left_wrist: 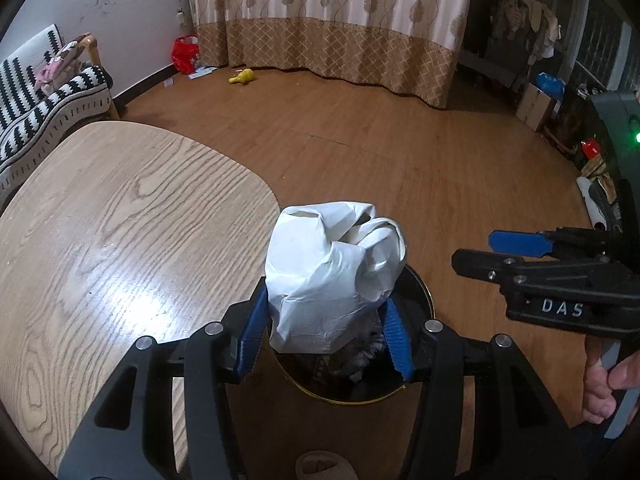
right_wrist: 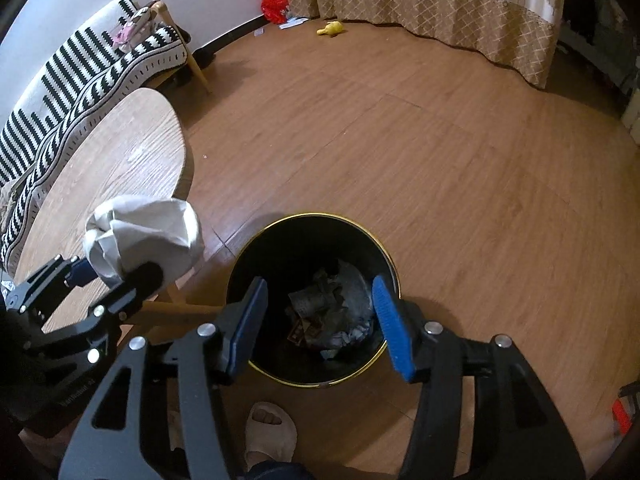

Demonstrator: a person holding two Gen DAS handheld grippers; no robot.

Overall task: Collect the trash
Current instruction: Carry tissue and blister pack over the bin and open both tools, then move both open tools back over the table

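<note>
Below, the wooden table point(left_wrist: 120, 216) meets the floor beside a black bin point(right_wrist: 312, 300) holding scraps. Above its rim, the left gripper point(left_wrist: 326, 340) clamps a crumpled white bag point(left_wrist: 332, 272); the right gripper point(right_wrist: 320, 320) spreads wide, empty.

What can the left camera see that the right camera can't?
Only the left view shows the person's hand on the right tool's handle, a green light and a blue bag on a box. Only the right view shows deep into the bin, where crumpled trash lies, and the slipper in full. Both show the white paper wad gripped by the left tool, the table, the striped sofa, the curtain and a yellow toy.
</note>
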